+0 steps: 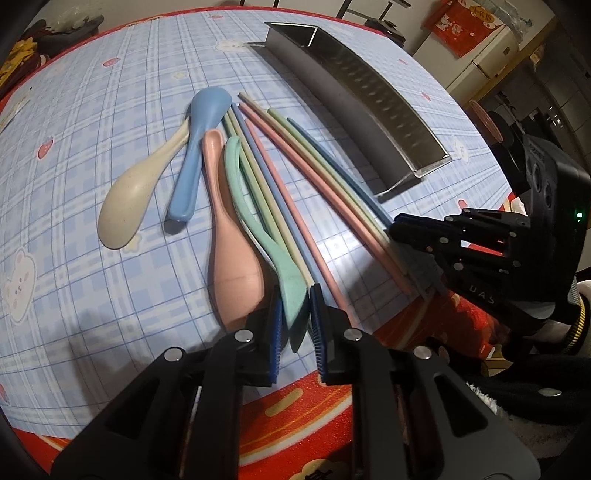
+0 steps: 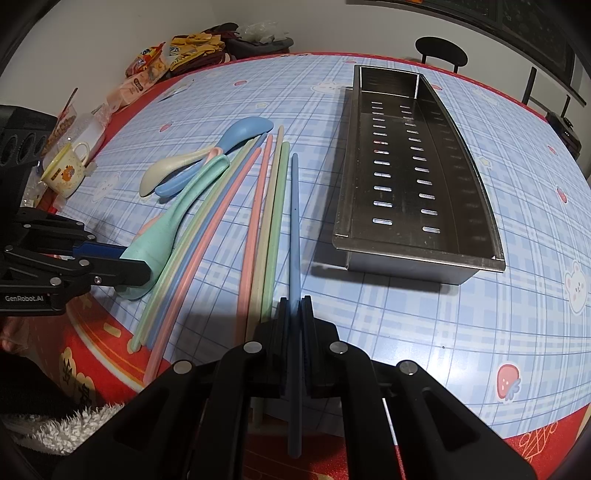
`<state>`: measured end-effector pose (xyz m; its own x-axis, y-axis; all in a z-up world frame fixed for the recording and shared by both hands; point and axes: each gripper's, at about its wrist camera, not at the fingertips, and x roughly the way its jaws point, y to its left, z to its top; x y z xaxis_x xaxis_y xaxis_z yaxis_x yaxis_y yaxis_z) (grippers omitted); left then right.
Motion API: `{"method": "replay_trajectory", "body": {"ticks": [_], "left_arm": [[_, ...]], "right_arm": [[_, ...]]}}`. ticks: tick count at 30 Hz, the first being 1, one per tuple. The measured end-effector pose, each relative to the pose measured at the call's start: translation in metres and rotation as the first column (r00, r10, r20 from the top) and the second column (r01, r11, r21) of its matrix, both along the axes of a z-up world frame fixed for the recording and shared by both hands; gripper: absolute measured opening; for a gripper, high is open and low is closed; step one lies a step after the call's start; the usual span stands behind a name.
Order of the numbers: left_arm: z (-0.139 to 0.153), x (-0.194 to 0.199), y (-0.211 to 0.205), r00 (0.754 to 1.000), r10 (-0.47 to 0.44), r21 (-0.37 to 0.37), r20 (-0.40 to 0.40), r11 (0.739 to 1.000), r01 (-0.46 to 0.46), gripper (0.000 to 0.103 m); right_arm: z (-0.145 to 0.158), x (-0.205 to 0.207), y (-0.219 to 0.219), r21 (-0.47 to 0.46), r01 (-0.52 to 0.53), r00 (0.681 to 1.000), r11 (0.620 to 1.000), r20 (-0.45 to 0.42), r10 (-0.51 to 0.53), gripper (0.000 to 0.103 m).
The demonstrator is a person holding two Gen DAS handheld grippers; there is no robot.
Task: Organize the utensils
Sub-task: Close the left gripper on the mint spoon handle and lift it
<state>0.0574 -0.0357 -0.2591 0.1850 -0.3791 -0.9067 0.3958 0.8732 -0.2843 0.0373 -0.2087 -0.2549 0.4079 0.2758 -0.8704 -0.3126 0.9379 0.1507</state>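
Left wrist view, four spoons [image 1: 236,236], eight chopsticks [image 2: 255,229], one steel tray [image 2: 491,236]

I see a round table [image 2: 424,332] draped in a pale blue plaid cloth printed with small bears and strawberries, with a red patterned cloth [image 2: 92,365] showing under its near edge. At the far left of the table, against a plain white wall [image 2: 110,33], I make out a heap of yellow and orange snack packets [image 2: 173,55] and a cream mug with an orange picture [image 2: 68,171]. Beyond the far rim stands a black round-backed chair [image 2: 441,51]. From the left camera, I see a white cabinet [image 1: 476,55] at far right with a red paper decoration [image 1: 461,26] hanging on it. The light is even indoor light.
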Motion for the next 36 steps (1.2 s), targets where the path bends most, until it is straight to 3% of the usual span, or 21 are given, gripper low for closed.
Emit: {"method": "replay_trajectory", "body": {"ticks": [18,29,36], "left_arm": [[-0.007,0.000,0.005,1.000,0.018,-0.021,-0.017,1.000,-0.019,0.014],[0.018,-0.006,0.012,0.998,0.007,-0.034,0.068,0.999,-0.004,0.013],[0.032,-0.011,0.021,0.993,0.017,-0.055,0.115,0.998,-0.011,0.012]], "right_arm": [[0.000,0.001,0.002,-0.014,-0.016,1.000,1.000,-0.004,0.016,0.007],[0.001,0.007,0.002,-0.012,-0.015,0.999,1.000,-0.050,0.014,0.007],[0.005,0.001,-0.005,0.039,0.012,0.996,0.999,-0.086,-0.009,0.007]]}}
